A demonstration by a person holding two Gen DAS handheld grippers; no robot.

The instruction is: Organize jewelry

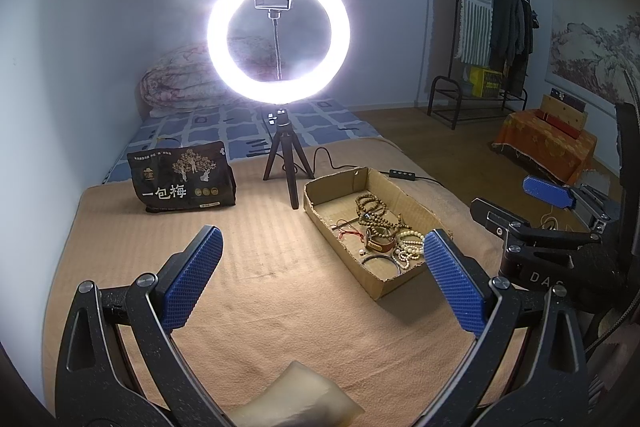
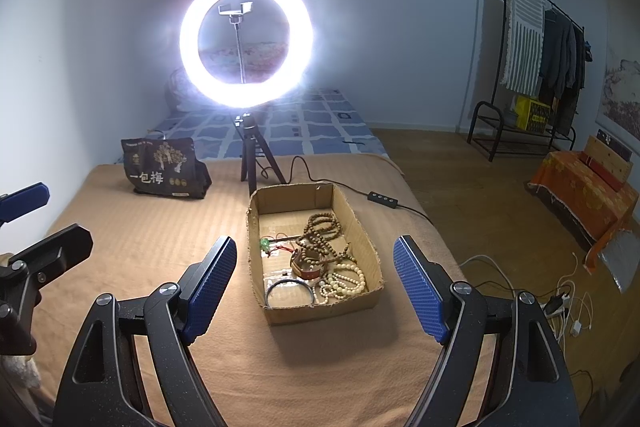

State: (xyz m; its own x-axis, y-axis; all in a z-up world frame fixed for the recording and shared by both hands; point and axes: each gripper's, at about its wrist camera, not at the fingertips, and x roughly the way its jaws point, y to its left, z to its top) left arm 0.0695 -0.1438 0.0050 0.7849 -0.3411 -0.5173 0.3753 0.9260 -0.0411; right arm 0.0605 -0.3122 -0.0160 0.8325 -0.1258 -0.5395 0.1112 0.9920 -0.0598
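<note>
- At the far left, a dark snack bag (image 2: 166,173) with white characters stands upright on the tan blanket (image 2: 132,239) that covers the near part of the bed.
- The left gripper (image 1: 322,273) hangs above bare blanket with its jaws spread wide and nothing between them; its blue pads (image 1: 192,277) are well apart. A pale, blurred object (image 1: 300,401) sits at the bottom edge of the left wrist view, too soft to identify.
- Behind, a lit ring light (image 2: 246,41) stands on a small black tripod (image 2: 256,159), just beyond the box.
- A shallow cardboard box (image 2: 256,227) lies on the blanket, right of the left gripper and directly ahead of the right one. Inside it are the jewelry pieces: dark wooden bead strands (image 2: 322,231) toward the back, a brown leather strap (image 2: 308,267) in the middle, cream bead strands (image 2: 346,283) at the near right corner, a thin dark bangle (image 2: 288,291) at the near left, and a small green piece on red cord (image 2: 266,245) by the left wall. All are loosely heaped and overlapping.
- The right gripper (image 2: 314,291) hovers over the near end of the box, jaws wide apart and holding nothing.
- A black cable with an inline switch (image 2: 382,198) runs off the right side of the bed.
- Farther right, a clothes rack (image 2: 536,59) stands on the wooden floor, with an orange-covered bench (image 2: 580,187) near it.
</note>
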